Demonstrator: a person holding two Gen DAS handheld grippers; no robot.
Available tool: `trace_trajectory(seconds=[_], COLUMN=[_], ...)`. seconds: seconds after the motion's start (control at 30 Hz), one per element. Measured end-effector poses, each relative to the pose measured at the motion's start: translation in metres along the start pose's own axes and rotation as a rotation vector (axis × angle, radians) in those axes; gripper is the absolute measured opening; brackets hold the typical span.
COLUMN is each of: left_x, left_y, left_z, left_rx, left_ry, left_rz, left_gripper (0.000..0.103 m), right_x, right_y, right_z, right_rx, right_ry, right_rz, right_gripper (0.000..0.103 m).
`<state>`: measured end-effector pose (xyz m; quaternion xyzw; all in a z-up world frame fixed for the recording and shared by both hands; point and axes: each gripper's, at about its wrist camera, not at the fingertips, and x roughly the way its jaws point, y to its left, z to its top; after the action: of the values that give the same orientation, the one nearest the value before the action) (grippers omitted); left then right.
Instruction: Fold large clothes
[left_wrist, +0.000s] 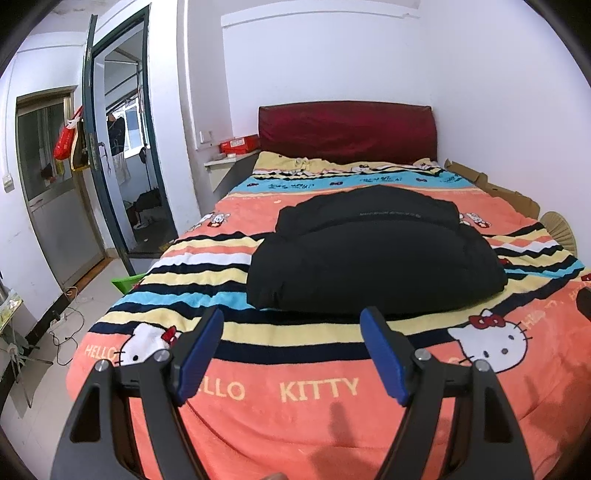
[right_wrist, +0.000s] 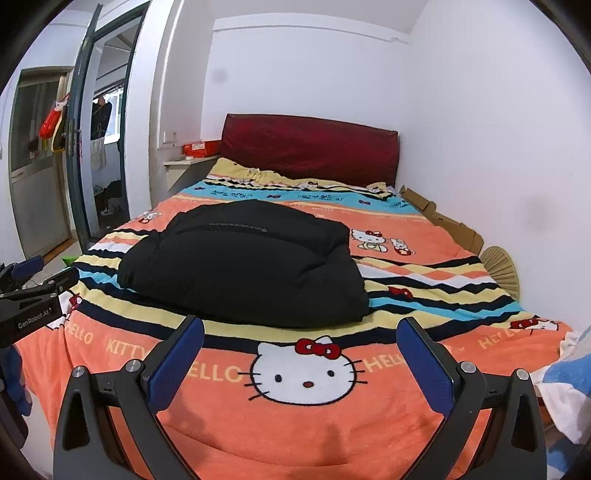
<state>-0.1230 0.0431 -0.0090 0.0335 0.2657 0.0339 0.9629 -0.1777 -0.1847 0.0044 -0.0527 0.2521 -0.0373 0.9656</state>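
From the left wrist camera, the left gripper (left_wrist: 293, 325) hangs over the foot end of the bed, its two blue-padded fingers (left_wrist: 201, 354) spread wide with nothing between them; only the Hello Kitty blanket (left_wrist: 317, 391) shows in the gap. The black padded jacket (left_wrist: 373, 251), folded into a thick bundle, lies on the blanket beyond the fingertips, between them and the dark red headboard (left_wrist: 347, 131), and apart from both pads. A red box (left_wrist: 240, 143) sits on a small shelf just left of the headboard, and flattened cardboard (left_wrist: 491, 186) lies along the wall side of the bed, right of the jacket.

From the right wrist camera, the right gripper (right_wrist: 301, 326) also stands wide open and empty above the blanket (right_wrist: 258, 435). The jacket (right_wrist: 243, 262) rests beyond its fingertips and slightly to the left, not touched. The left gripper (right_wrist: 37, 280) shows at the left edge, beside the jacket's near left corner. A woven fan (right_wrist: 502, 266) lies at the wall, right of the jacket.
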Motion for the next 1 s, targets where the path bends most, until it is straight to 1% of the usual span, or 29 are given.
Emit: trace_trajectory(seconds=[0.1,0.23,0.3,0.4,0.5,0.57,0.7,0.77,0.8,0.87,0.93,0.97,1.0], left_x=[0.015,0.047,0.066,0.098,0.137,0.167,0.231,0.267,0.289,0.323,0.36,0.372,0.385], left_y=[0.0,0.0,-0.002,-0.009,-0.017,-0.023,-0.035,-0.044,-0.05,-0.059,-0.07,-0.073,-0.076], left_z=[0.0,0.005,0.01,0.025,0.051,0.075,0.123,0.144,0.153,0.159,0.162,0.162,0.164], left_rx=[0.002,-0.004,-0.007,0.016,0.04,0.047,0.059,0.064,0.061,0.057,0.073,0.079,0.079], left_ry=[0.016,0.054,0.068,0.083,0.1,0.101,0.133,0.156,0.175,0.212,0.253,0.269,0.285], left_rz=[0.006,0.002,-0.006,-0.02,-0.048,-0.053,-0.113,-0.146,-0.164,-0.185,-0.185,-0.189,-0.198], left_gripper=[0.075,0.075,0.075,0.075,0.075,0.075,0.075,0.075,0.075,0.075,0.075,0.076,0.076], right_x=[0.018,0.053,0.076,0.112,0.154,0.185,0.252,0.284,0.303,0.335,0.373,0.394,0.405], right_y=[0.002,0.006,0.006,0.009,0.013,0.016,0.022,0.023,0.023,0.025,0.023,0.021,0.018], right_z=[-0.002,-0.002,0.002,0.015,0.039,0.059,0.105,0.122,0.129,0.134,0.134,0.133,0.132], right_rx=[-0.005,-0.026,-0.031,-0.034,-0.044,-0.048,-0.061,-0.056,-0.054,-0.054,-0.046,-0.032,-0.014], right_ry=[0.023,0.057,0.074,0.088,0.086,0.085,0.079,0.091,0.102,0.131,0.189,0.227,0.247], right_rz=[0.015,0.031,0.042,0.06,0.068,0.074,0.086,0.099,0.108,0.125,0.154,0.176,0.196], right_gripper=[0.102,0.102,0.102,0.102,0.102,0.102,0.102,0.102,0.102,0.102,0.102,0.102,0.102])
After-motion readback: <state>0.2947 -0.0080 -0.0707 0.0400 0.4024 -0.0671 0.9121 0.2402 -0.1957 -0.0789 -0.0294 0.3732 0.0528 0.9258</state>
